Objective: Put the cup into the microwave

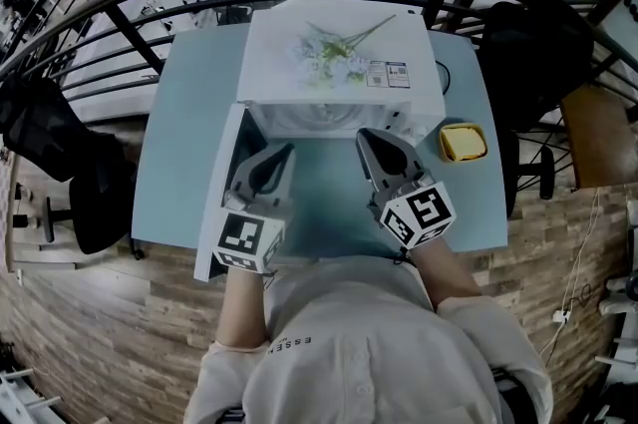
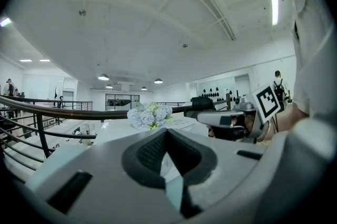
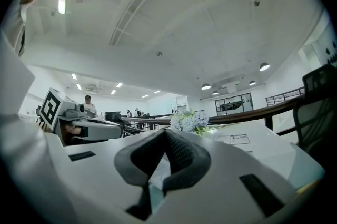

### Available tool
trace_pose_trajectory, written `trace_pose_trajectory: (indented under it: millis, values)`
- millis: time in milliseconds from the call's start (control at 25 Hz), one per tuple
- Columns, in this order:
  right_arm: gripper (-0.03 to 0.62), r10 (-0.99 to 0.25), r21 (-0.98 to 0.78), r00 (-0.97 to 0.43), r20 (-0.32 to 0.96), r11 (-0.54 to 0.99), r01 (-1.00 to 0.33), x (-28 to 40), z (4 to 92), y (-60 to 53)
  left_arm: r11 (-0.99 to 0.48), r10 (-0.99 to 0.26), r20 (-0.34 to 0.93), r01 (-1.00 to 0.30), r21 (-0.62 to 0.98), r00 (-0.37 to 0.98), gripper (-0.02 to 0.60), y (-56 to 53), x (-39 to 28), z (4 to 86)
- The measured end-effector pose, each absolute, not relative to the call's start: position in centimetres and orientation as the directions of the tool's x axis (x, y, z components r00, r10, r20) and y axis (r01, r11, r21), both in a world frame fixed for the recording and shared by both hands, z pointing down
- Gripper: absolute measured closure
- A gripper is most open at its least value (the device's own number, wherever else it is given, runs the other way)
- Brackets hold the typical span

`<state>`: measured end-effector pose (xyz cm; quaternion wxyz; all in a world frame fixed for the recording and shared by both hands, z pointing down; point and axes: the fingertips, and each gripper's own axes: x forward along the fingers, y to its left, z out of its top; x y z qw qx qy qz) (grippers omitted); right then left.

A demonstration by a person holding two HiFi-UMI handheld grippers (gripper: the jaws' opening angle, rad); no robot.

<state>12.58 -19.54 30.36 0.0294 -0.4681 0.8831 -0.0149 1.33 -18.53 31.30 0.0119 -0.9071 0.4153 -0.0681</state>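
Yellow is what I look for first: what I take to be the cup [image 1: 463,142] stands on the pale blue table [image 1: 179,143], just beside the white microwave [image 1: 279,38] at its 3 o'clock, and neither tool touches it. The microwave's door [image 1: 223,188] looks swung open toward 9 o'clock, and I see pale interior behind it, so I judge the opening step done and the real work not yet begun: picking up the cup, carrying it across and setting it inside are all left. A bunch of flowers [image 1: 334,53] lies on the microwave's top and plays no part. I hold both tools side by side in front of the open cavity, roughly level and pointing toward 12 o'clock. The left gripper [image 1: 285,153] has its jaws pressed together with nothing between them, and its own view shows only the closed pads with the flowers beyond. The right gripper [image 1: 367,135] is likewise pressed together and empty. From it the cup lies near, at about 2 o'clock, so I judge that this hand will have to spread its jaws and swing over there.
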Motion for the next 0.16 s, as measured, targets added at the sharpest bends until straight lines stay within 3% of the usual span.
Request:
trace_pose_trajectory:
  millis: [160]
  values:
    - [0.579, -0.833, -0.055, -0.552, -0.044, 0.553, -0.831, 12.51, 30.38, -19.75, -0.658, -0.752, 0.103, -0.751, -0.057, 0.651, 0.581, -18.57, 1.12, 30.94]
